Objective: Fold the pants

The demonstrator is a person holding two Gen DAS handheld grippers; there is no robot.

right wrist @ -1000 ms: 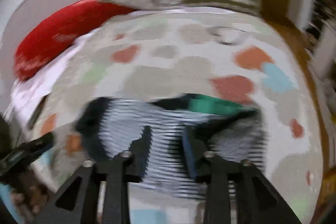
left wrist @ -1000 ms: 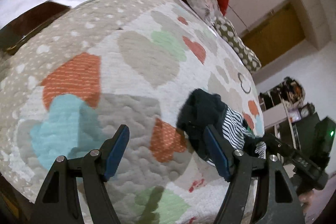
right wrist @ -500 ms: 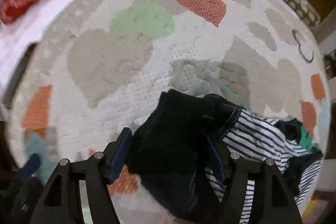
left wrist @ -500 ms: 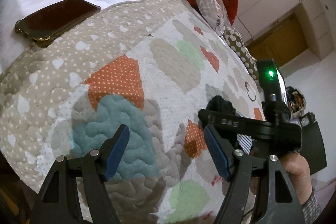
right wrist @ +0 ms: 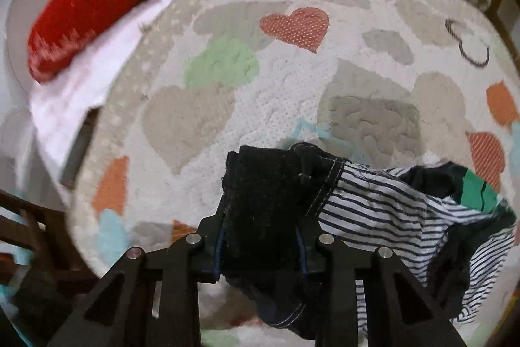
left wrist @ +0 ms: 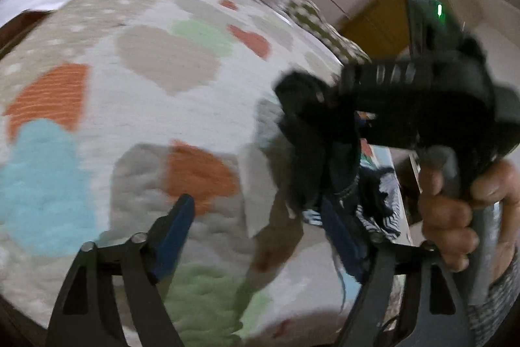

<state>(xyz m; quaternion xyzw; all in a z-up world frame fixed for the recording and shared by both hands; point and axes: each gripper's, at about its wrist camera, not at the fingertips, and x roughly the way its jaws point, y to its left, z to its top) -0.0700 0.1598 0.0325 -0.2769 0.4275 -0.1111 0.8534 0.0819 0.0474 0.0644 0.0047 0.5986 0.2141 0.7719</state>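
Right tongs [right wrist: 260, 244] had just closed on dark pants [right wrist: 269, 204], lifting them from striped cloth [right wrist: 383, 207] on quilt [right wrist: 276, 86]. Left tongs [left wrist: 256, 236] widened, empty beside pants. Folding not begun.

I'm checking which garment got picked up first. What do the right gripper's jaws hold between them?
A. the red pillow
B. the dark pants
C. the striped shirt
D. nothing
B: in the right wrist view the right gripper, whose jaws have just been closing, is clamped on the dark pants, while the striped shirt lies beside them on the heart-patterned quilt.
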